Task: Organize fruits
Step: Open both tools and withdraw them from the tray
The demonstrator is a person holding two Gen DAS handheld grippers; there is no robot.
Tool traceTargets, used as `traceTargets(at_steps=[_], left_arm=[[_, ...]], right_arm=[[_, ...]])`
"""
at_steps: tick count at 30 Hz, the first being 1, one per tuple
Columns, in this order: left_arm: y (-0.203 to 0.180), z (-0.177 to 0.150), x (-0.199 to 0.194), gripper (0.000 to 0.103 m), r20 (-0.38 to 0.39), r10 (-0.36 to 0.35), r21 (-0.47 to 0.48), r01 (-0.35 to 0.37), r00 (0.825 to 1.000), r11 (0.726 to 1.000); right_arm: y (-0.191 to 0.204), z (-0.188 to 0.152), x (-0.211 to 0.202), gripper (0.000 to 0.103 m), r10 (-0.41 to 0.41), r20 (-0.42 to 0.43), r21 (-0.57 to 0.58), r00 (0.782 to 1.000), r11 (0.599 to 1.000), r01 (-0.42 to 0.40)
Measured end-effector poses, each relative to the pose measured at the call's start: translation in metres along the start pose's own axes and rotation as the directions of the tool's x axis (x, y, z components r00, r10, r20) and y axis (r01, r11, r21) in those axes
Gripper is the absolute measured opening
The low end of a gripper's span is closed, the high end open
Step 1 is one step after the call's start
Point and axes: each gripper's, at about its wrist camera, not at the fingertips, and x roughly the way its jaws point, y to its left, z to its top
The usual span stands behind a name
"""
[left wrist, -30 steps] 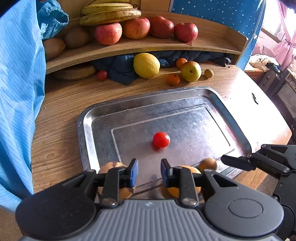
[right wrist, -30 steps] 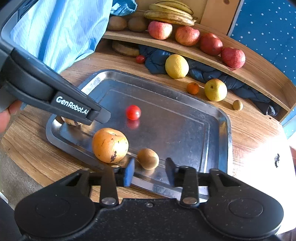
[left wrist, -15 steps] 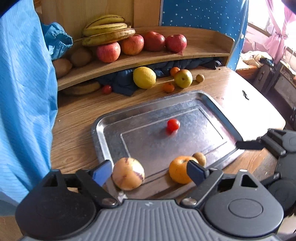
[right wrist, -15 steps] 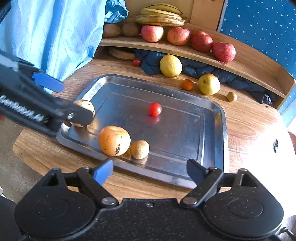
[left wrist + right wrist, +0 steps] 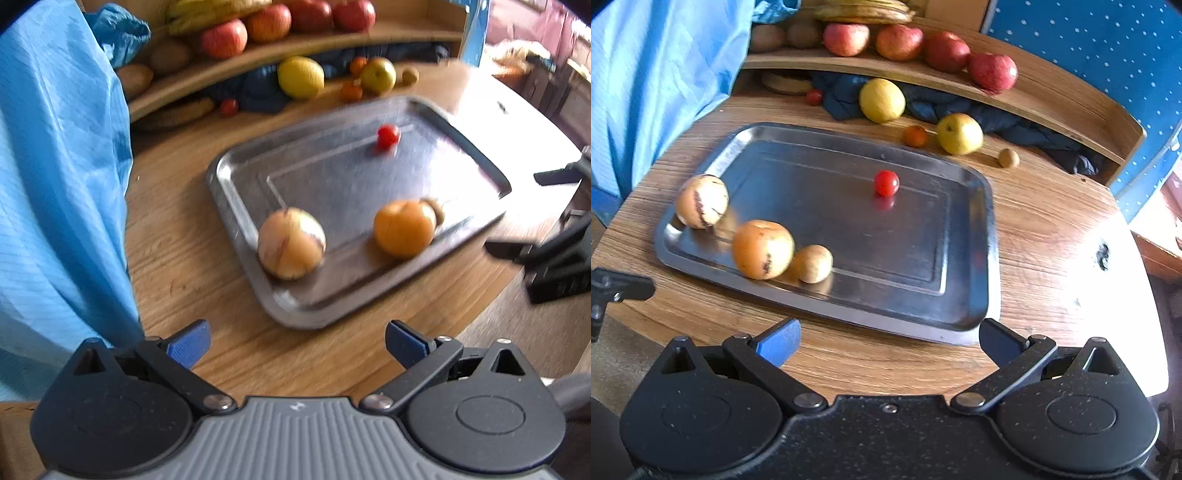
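The left wrist view is smeared by motion, so edges there are soft, and the small tan-brown round fruit [image 5: 437, 210] is mostly hidden behind the large orange round fruit [image 5: 403, 228]. In the right wrist view the two are seen touching [image 5: 812, 263] [image 5: 762, 248] near the front rim of the rectangular shiny metal tray [image 5: 967, 295]. The bunch of yellow bananas [image 5: 862, 11] on the curved wooden shelf [image 5: 1052, 99] is cut off by the top edge, and the brown oval fruits [image 5: 768, 37] at the shelf's left end are partly covered by a light blue hanging cloth [image 5: 665, 74]. A dark blue crumpled cloth [image 5: 1027, 129] fills the space beneath the shelf.

Four fruits are counted on the tray: the orange one, the tan one, a pale yellow-orange round fruit with dark streaks [image 5: 701, 201] at the near-left corner, and a small red cherry tomato [image 5: 886, 182] alone near the middle. Four red apples [image 5: 947, 50] are lined along the shelf. On the wooden tabletop [image 5: 1052, 229] behind the tray five loose pieces are seen: a yellow lemon [image 5: 882, 99], a yellow-green apple [image 5: 959, 133], a small orange mandarin [image 5: 915, 136], a small tan round fruit [image 5: 1008, 158] and a small red fruit [image 5: 814, 97].

The left gripper [image 5: 295, 341] and the right gripper [image 5: 888, 339] have just been opening; both sets of jaws are spread wide over bare tabletop in front of the tray, with nothing between them.
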Motion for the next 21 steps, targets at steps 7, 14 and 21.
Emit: traceTargets(at_steps=[7, 14, 21], left_arm=[[0.003, 0.005, 0.004, 0.103, -0.031, 0.018, -0.008, -0.019, 0.999, 1.000], [0.011, 0.015, 0.006, 0.103, -0.029, 0.017, -0.030, -0.018, 0.999, 0.999], [0.016, 0.021, 0.006, 0.103, -0.017, 0.015, -0.062, -0.016, 1.000, 0.998]], right_arm=[[-0.015, 0.010, 0.003, 0.102, -0.019, 0.005, 0.014, 1.000, 1.000, 0.019], [-0.028, 0.028, 0.009, 0.102, -0.021, 0.021, 0.006, 1.000, 1.000, 0.021], [-0.036, 0.043, 0.022, 0.102, -0.001, 0.022, -0.009, 1.000, 1.000, 0.001]])
